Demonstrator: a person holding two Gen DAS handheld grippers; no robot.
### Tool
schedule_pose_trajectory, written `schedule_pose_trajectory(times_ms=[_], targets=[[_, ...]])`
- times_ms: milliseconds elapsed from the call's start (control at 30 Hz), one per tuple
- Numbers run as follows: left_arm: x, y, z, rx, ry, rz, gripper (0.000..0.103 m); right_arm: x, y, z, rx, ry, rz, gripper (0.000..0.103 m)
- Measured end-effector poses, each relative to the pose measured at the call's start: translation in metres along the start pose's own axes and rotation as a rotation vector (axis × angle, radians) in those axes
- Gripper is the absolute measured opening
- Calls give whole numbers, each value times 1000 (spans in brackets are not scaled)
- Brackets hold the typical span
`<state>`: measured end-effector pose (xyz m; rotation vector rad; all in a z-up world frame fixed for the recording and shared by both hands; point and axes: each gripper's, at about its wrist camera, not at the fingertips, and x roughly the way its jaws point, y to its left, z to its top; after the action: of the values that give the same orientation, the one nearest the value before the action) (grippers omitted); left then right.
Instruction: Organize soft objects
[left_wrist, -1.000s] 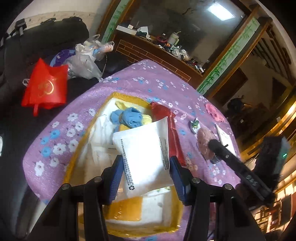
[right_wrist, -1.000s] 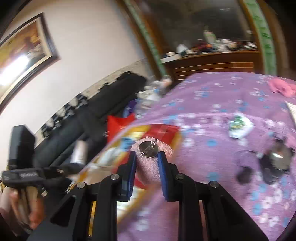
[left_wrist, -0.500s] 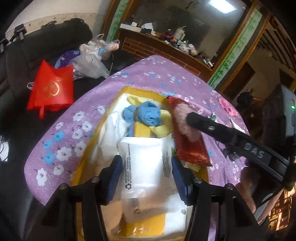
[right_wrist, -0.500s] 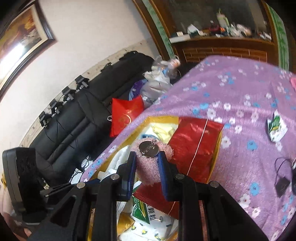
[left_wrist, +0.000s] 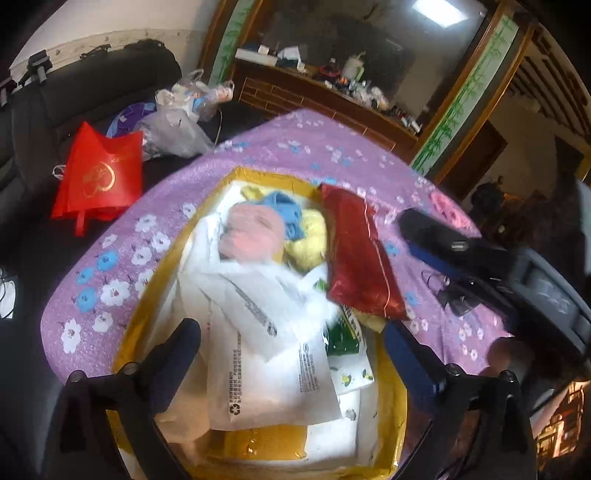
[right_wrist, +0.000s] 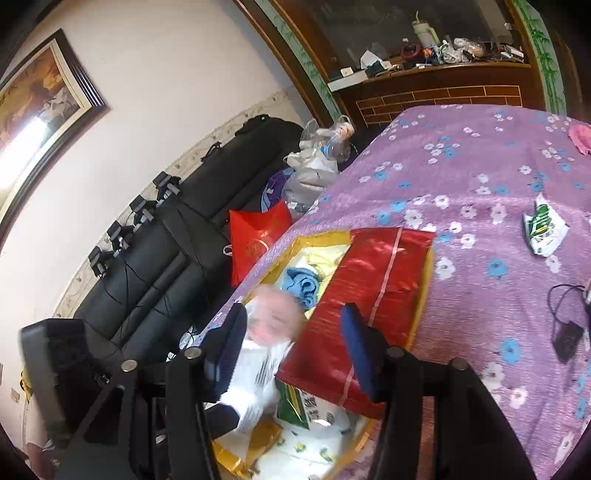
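A yellow-rimmed box (left_wrist: 236, 175) on the purple flowered tablecloth (left_wrist: 280, 151) holds soft things. A white plastic packet (left_wrist: 266, 350) lies in it between the open jaws of my left gripper (left_wrist: 291, 339). A blurred pink fluffy ball (left_wrist: 251, 232) lies on the white packets beside a blue cloth (left_wrist: 284, 206) and a yellow cloth (left_wrist: 306, 240). My right gripper (right_wrist: 293, 350) is open above the box (right_wrist: 317, 238); the pink ball (right_wrist: 275, 317) shows blurred between its fingers, free of them. A red foil bag (right_wrist: 369, 295) lies over the box's right side.
A black sofa (right_wrist: 166, 251) with a red bag (left_wrist: 98, 173) and plastic bags (left_wrist: 177, 122) stands left of the table. A green-white packet (right_wrist: 543, 229), a pink item (right_wrist: 580, 136) and black cables (right_wrist: 565, 325) lie on the cloth. A brick-front cabinet (left_wrist: 314, 96) is behind.
My left gripper opened and let the white packet drop into the box. My right gripper opened and released the pink fluffy ball, which fell onto the white packets.
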<state>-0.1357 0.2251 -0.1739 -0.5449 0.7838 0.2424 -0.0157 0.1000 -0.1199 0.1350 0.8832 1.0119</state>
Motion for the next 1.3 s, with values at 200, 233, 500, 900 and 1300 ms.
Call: schedule_pose_trajectory(times_ms=[200,233,500,900,1300], targets=[[-37,-7,3,-40,-137,8,102,-24,-25,-10,63,-12,34,62],[-28,-9,4,-37,-89,7,102,-26,-29,-13,72,-10,37,62],[-7,-39,-11,-43,-7,-99,102,-48,-53,-24,85,-12,36,62],[-4,-122,-6,149,-24,-108,102,-104,-94,-37,87,-74,-49,62],[16,-154,-15,242,-3,19,102,-121,-129,-45,180,-80,-96,62]])
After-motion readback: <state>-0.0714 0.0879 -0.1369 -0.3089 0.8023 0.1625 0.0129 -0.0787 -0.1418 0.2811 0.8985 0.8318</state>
